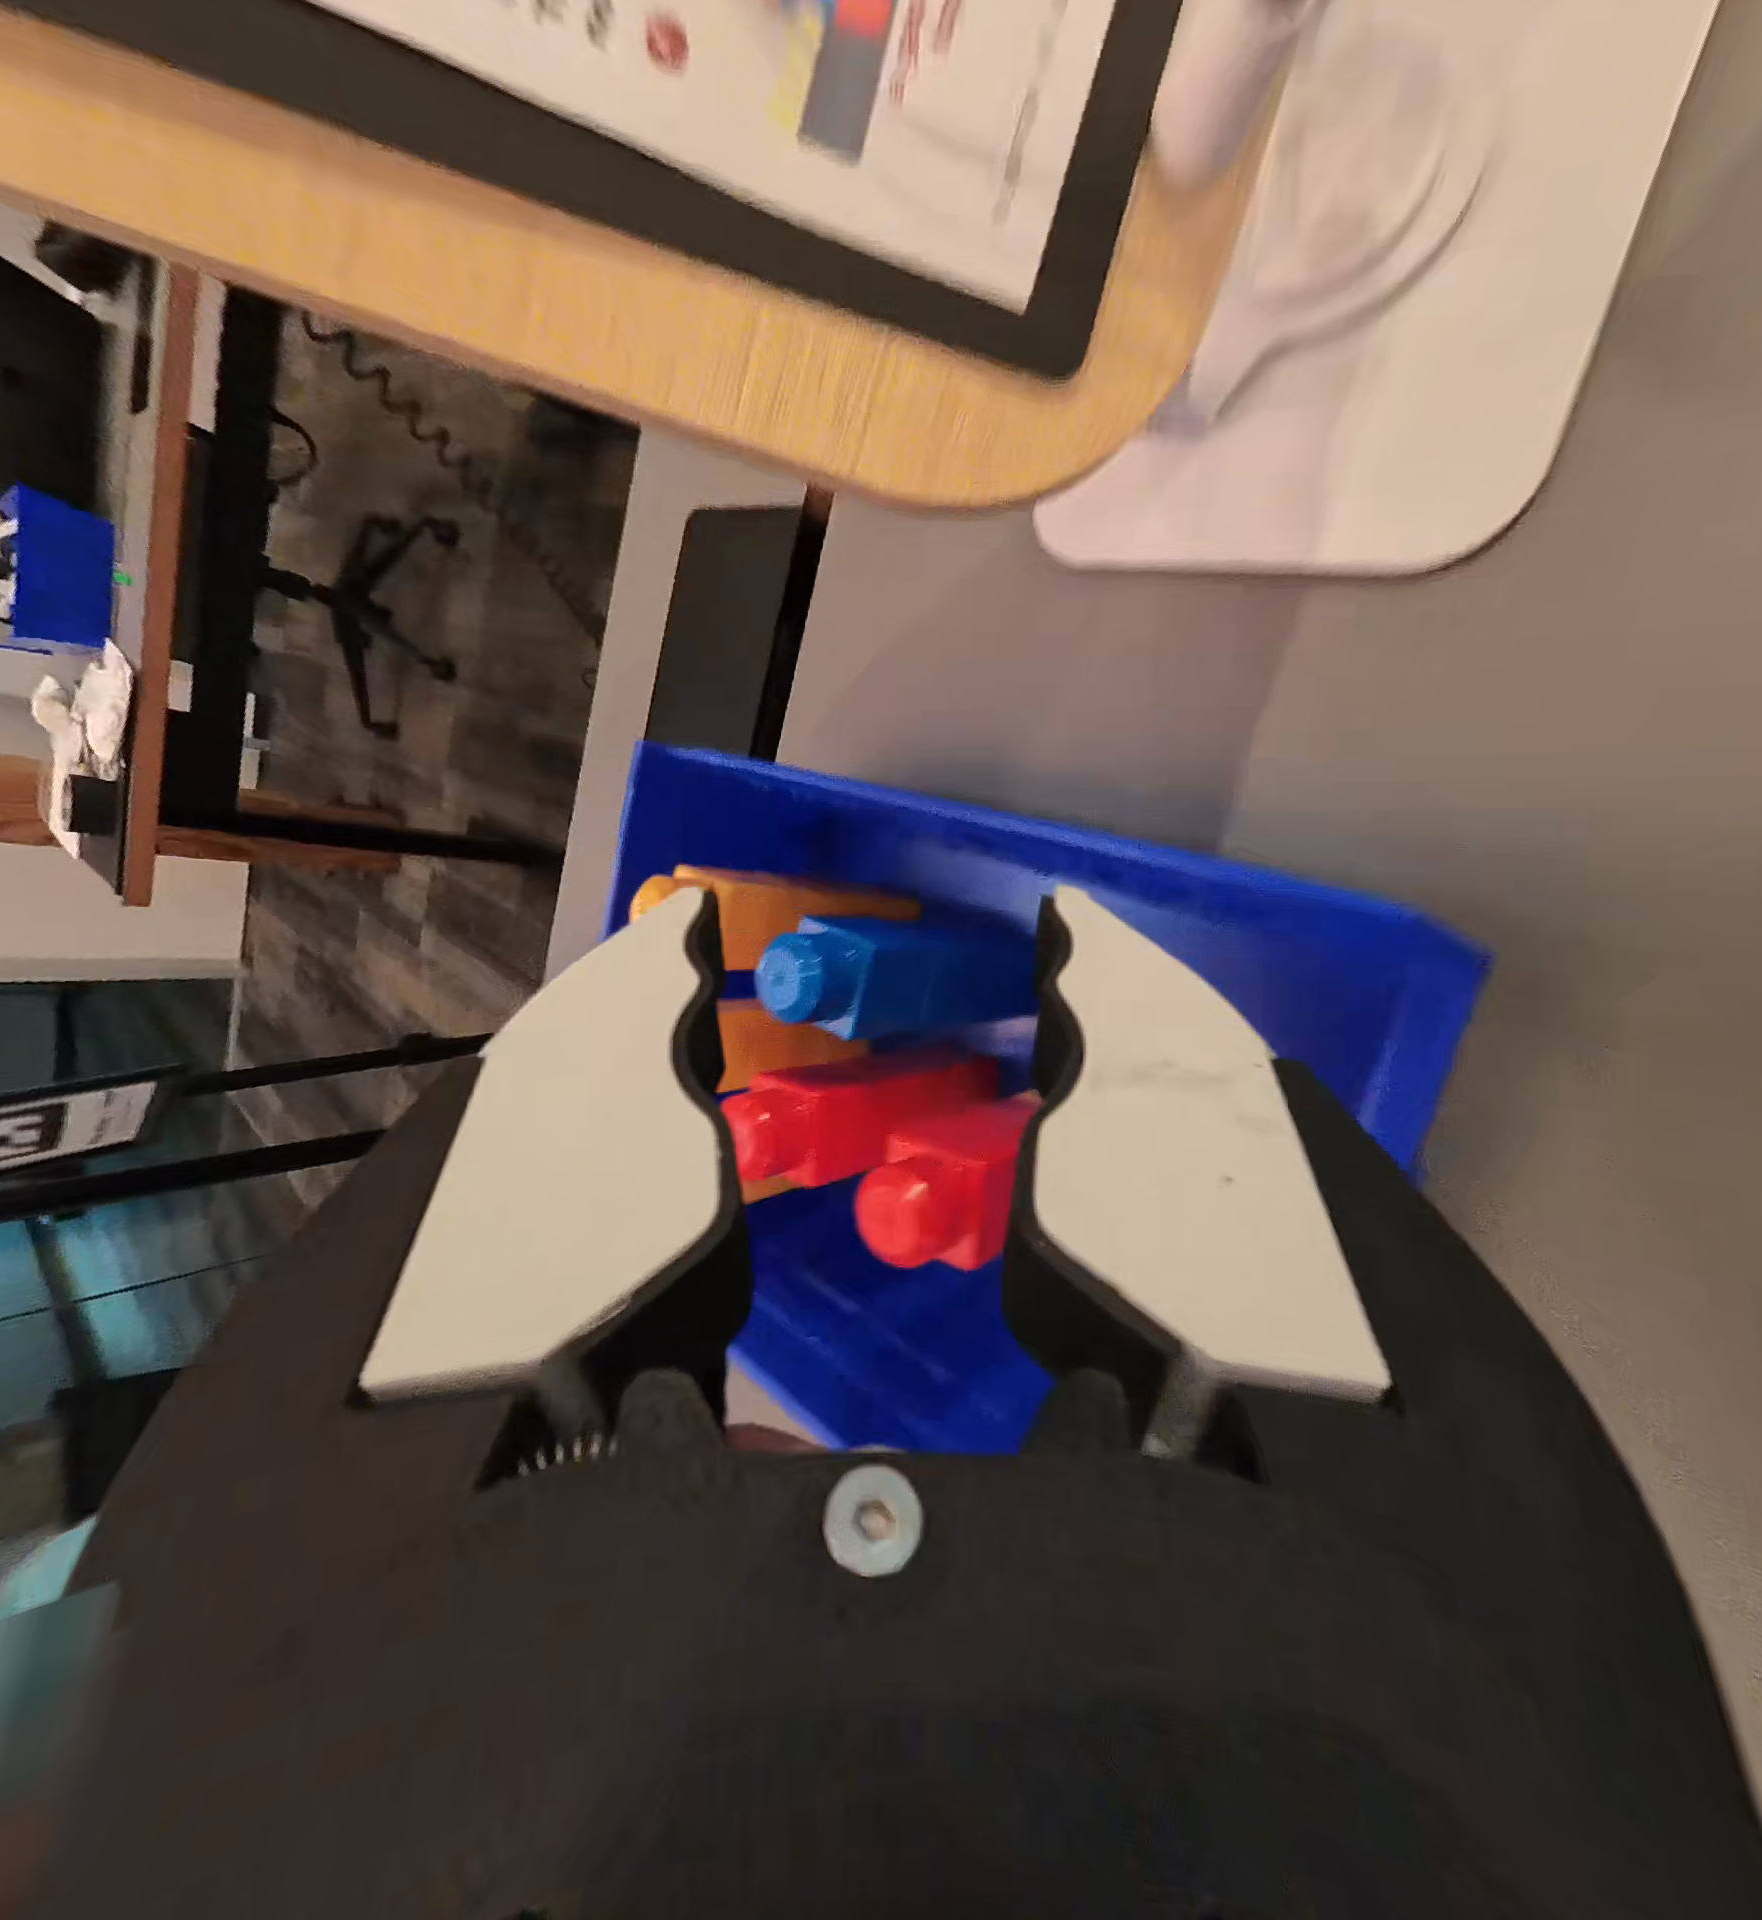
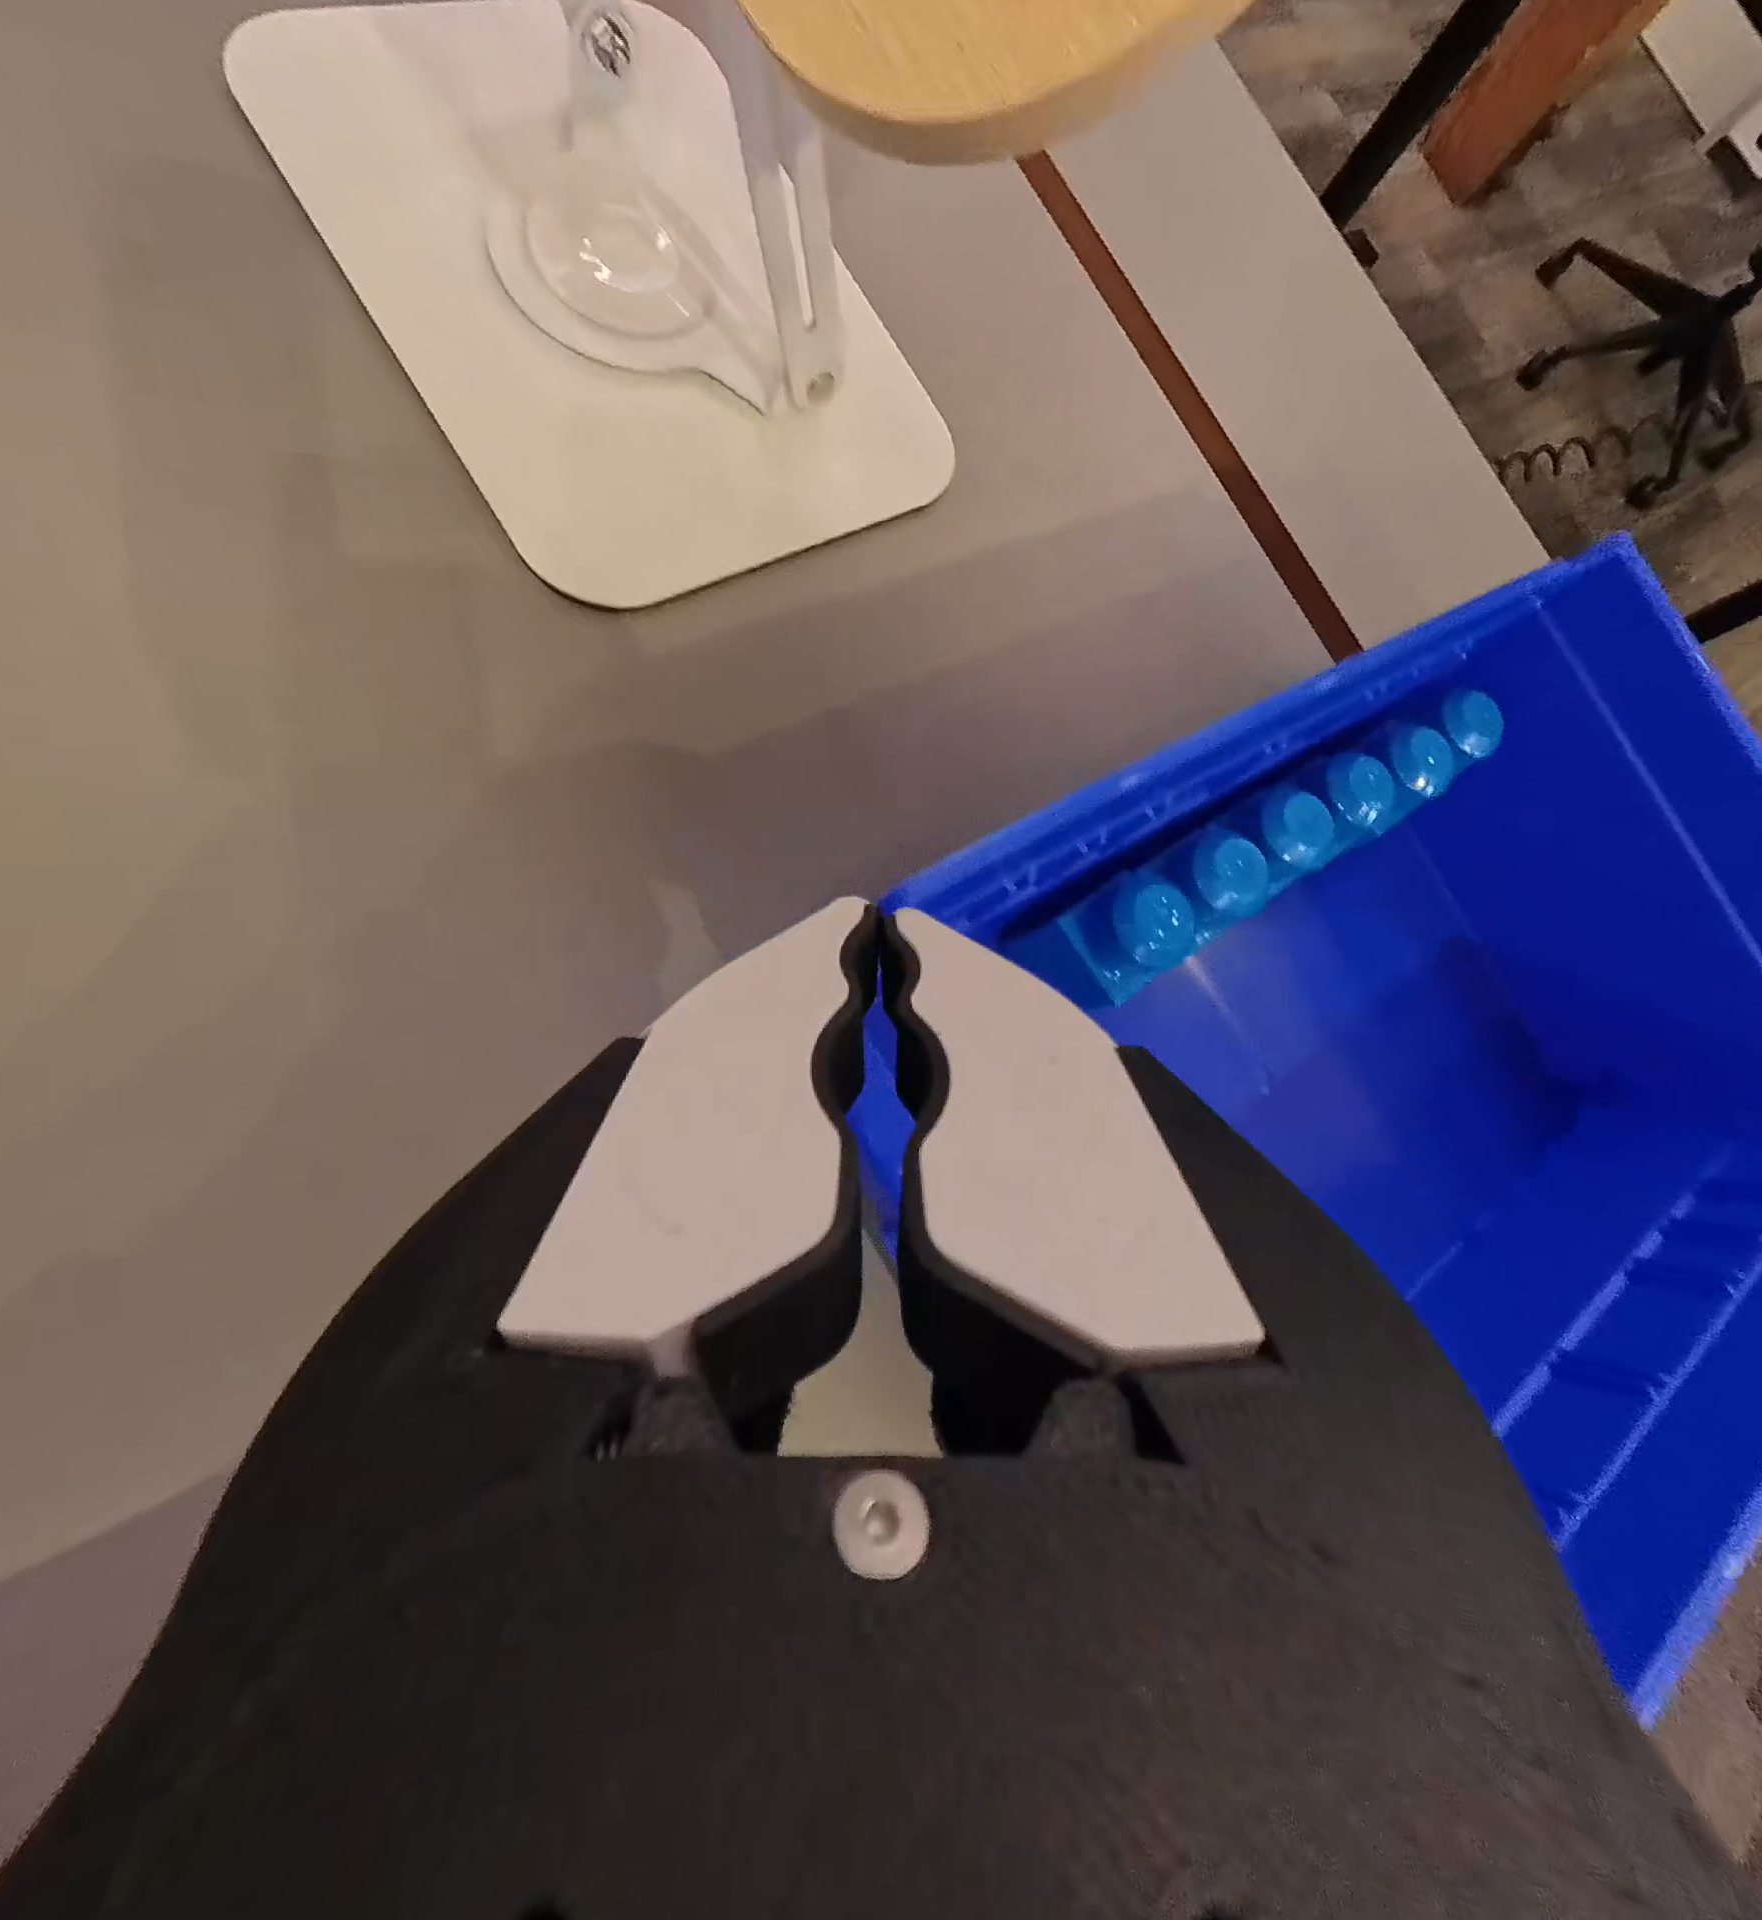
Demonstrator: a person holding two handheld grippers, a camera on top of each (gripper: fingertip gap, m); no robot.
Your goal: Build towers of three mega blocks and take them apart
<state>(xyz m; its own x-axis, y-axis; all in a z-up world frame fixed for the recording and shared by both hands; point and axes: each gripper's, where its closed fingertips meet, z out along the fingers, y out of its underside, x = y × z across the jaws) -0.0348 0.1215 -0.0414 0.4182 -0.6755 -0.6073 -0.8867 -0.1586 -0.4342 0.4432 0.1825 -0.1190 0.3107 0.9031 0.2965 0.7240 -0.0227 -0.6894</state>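
Observation:
In the left wrist view a blue bin lies on the grey table and holds an orange block, a blue block and two red blocks. My left gripper is open in front of the bin. The blue block lies beyond its spread fingers and neither pad presses on it. In the right wrist view my right gripper is shut with nothing between the pads, its tips at the near corner of a blue bin. A long translucent blue block with several studs lies along that bin's wall.
A white base plate with a clear stand sits on the table beyond the right gripper and also shows in the left wrist view. A wooden board overhangs the table. The table edge runs beside the bin, with floor and a chair base beyond. My hands' fingertips stand some 50 centimetres from each other.

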